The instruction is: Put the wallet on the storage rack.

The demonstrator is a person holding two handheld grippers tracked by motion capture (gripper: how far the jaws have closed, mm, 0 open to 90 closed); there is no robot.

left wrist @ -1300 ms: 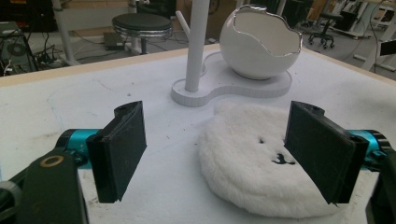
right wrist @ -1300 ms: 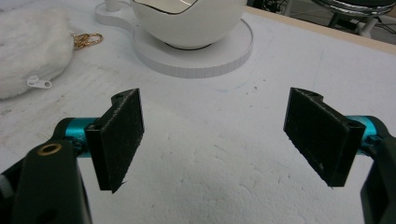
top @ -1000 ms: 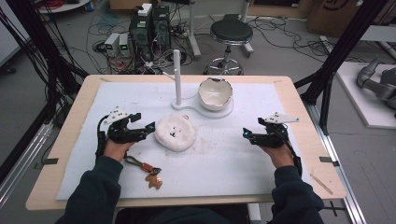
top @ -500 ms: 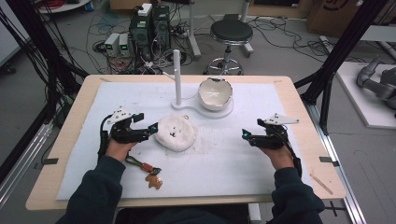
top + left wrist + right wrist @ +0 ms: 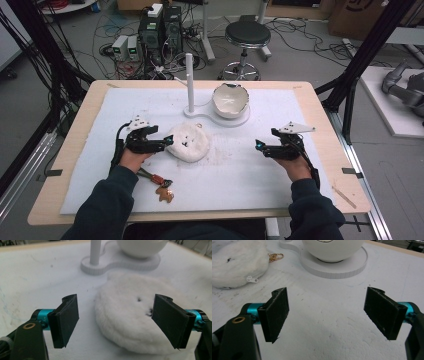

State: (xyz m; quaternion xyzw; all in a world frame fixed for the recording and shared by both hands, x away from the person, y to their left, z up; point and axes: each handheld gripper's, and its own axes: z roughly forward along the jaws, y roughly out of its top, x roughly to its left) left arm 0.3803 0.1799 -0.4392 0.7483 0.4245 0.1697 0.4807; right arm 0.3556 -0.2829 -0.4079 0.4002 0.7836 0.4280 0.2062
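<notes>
The high view looks forward and down over the whole table (image 5: 320, 107). Each gripper view sits low and close behind its own jaws — both share the fluffy white pouch (image 5: 130, 315) and white stand (image 5: 337, 263).

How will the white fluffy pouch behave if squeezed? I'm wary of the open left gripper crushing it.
The white fluffy pouch looks plush, so it would probably compress and sag rather than crack. Its fur may slip between the left gripper's flat pads. It seems light, likely sliding if pushed.
</notes>
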